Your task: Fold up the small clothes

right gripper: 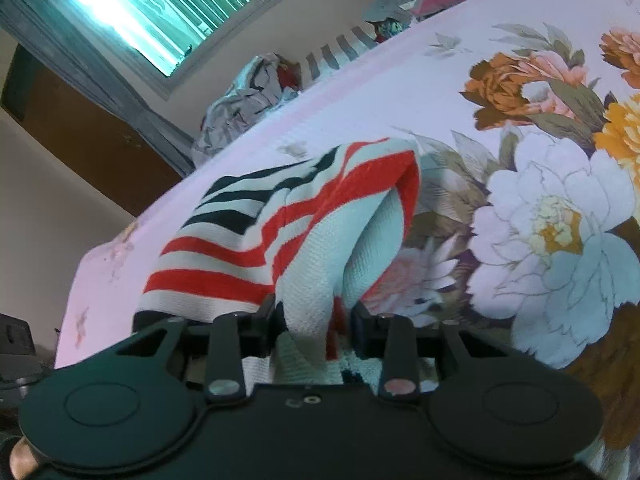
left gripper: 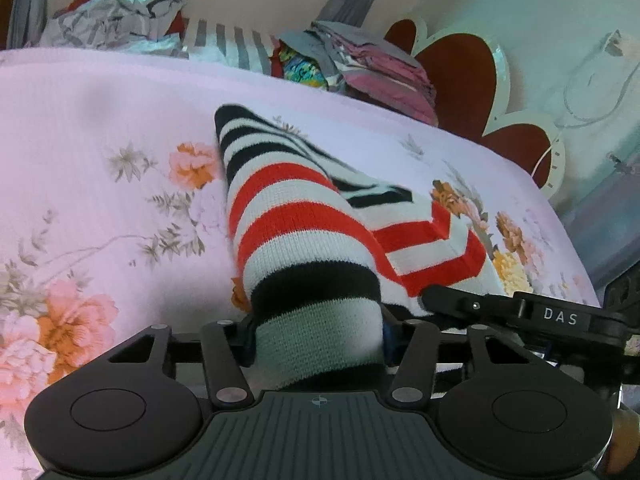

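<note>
Left hand-held gripper (left gripper: 318, 334) pads: I see them buried under the striped knit garment (left gripper: 304, 216).
Right hand-held gripper (right gripper: 314, 326) pads: likewise covered by cloth.
Far clothes pile (left gripper: 120, 20): blurred.

The knitted garment (left gripper: 304, 216) I hold shows horizontal stripes: black and white at its far end, red and white through the middle, then one black band and a broad pale band nearest my fingers. Its inner face, seen from my right wrist, is plain white. My left gripper (left gripper: 318, 336) and right gripper (right gripper: 316, 332) are matt black. The bedsheet (left gripper: 100, 120) is pale pink, printed with orange, pink, yellow and white flowers and grey-brown leaves. At the bed's far edge lie a grey-and-white crumpled pile (left gripper: 116, 20), a grey-and-white striped cloth (left gripper: 232, 46), and a pink, grey and multicoloured stack (left gripper: 360, 64).
</note>
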Action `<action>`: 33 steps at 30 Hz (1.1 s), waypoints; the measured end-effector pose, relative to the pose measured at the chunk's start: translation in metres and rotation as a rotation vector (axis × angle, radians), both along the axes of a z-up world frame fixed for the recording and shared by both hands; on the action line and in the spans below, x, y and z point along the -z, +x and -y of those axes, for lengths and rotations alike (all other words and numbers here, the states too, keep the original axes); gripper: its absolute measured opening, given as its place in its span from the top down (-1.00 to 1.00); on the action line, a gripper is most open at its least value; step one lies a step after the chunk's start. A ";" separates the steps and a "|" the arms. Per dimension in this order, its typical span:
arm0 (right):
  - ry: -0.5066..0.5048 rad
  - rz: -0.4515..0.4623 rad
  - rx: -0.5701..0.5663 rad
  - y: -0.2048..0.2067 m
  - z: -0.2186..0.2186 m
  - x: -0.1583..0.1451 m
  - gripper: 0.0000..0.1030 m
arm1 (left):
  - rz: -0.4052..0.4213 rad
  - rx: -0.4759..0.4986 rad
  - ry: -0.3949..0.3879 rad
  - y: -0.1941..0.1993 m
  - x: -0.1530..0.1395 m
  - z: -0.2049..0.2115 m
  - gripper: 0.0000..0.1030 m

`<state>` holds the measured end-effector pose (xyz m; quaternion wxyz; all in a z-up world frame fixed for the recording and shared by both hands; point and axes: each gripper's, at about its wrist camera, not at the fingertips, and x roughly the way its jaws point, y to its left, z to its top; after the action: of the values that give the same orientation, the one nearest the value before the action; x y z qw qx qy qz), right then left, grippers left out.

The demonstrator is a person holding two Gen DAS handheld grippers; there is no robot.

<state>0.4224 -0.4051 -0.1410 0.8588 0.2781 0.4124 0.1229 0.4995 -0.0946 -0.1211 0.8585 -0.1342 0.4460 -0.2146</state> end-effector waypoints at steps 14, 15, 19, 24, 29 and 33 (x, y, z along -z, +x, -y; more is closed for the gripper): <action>0.054 0.075 -0.062 0.005 -0.101 -0.039 0.32 | 0.107 -0.068 -0.003 -0.022 -0.048 -0.113 -0.01; 0.052 0.080 -0.071 0.007 -0.112 -0.043 0.33 | 0.113 -0.076 -0.006 -0.023 -0.049 -0.132 -0.01; 0.056 0.086 -0.084 0.014 -0.168 -0.050 0.33 | 0.117 -0.099 -0.011 -0.022 -0.046 -0.195 -0.01; 0.051 0.088 -0.114 0.030 -0.238 -0.049 0.33 | 0.112 -0.133 -0.004 -0.015 -0.036 -0.280 -0.01; 0.037 0.075 -0.148 0.052 -0.300 -0.030 0.33 | 0.108 -0.179 0.018 -0.005 -0.017 -0.333 -0.01; -0.004 0.052 -0.183 0.064 -0.332 -0.014 0.33 | 0.087 -0.218 0.009 0.002 0.013 -0.365 -0.02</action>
<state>0.4868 -0.0734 -0.1273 0.8549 0.2341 0.4140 0.2071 0.5013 0.2708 -0.1342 0.8958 -0.1684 0.3922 -0.1236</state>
